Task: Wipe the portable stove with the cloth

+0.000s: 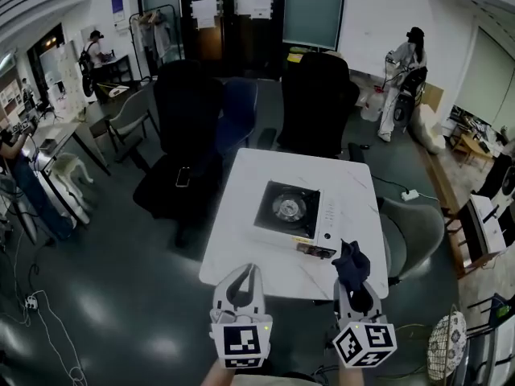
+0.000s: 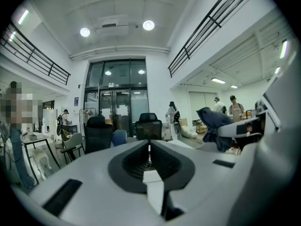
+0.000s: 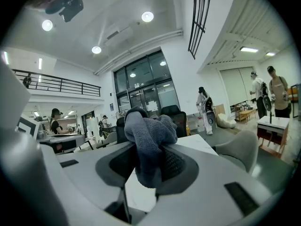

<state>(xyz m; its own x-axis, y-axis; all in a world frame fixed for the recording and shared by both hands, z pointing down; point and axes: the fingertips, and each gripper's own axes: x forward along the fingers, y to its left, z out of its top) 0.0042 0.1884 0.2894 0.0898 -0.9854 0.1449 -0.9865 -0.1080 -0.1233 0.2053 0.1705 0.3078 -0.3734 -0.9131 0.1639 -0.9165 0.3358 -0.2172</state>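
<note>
Cloth [image 3: 149, 133] clamped in right claw [image 3: 144, 149]; left claw [image 2: 149, 144] closed.

- The left gripper [image 1: 248, 272] is held low at the left of the head view, pointed forward, away from the person.
- Its jaws are seen pressed together in the left gripper view, with nothing between them.
- The right gripper [image 1: 355, 286] is held just beside it at about the same height, also pointed forward.
- Its jaws are closed on a dark cloth [image 3: 146, 140], which is bunched up above the jaw tips and hangs down between them.
- The marker cubes, left [image 1: 241, 342] and right [image 1: 364, 344], are turned up toward the head camera.
</note>
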